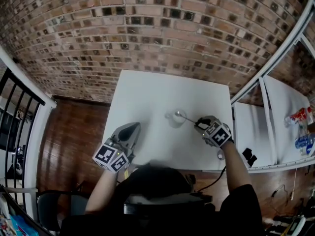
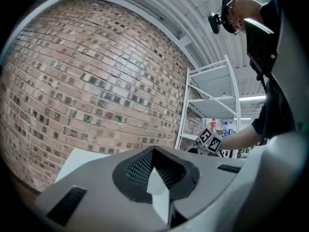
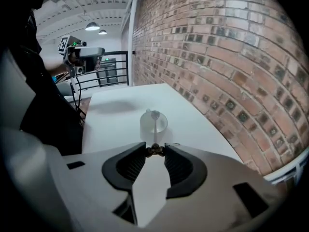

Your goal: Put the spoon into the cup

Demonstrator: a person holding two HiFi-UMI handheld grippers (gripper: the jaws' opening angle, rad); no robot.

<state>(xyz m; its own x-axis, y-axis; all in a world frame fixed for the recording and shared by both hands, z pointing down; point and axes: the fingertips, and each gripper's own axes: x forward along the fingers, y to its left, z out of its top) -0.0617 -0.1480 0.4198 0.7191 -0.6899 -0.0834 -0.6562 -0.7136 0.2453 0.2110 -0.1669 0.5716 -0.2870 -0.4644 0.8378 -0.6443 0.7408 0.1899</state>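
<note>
A translucent cup (image 1: 175, 118) stands upright near the middle of the white table (image 1: 147, 92). A thin metal spoon (image 1: 188, 118) slants from the cup to my right gripper (image 1: 198, 124). In the right gripper view, the right gripper (image 3: 154, 150) is shut on the ball end of the spoon's handle (image 3: 154, 137). The spoon's bowl sits at the mouth of the cup (image 3: 153, 123). I cannot tell whether it touches the rim. My left gripper (image 1: 134, 127) hovers at the table's near left, jaws shut with nothing between them (image 2: 153, 151).
A brick wall rises behind the table. A white metal shelf (image 1: 275, 107) stands to the right with bottles (image 1: 301, 116) on it. A black railing (image 1: 19, 107) runs along the left over a wooden floor (image 1: 74, 132). The person's dark-sleeved arms reach in from below.
</note>
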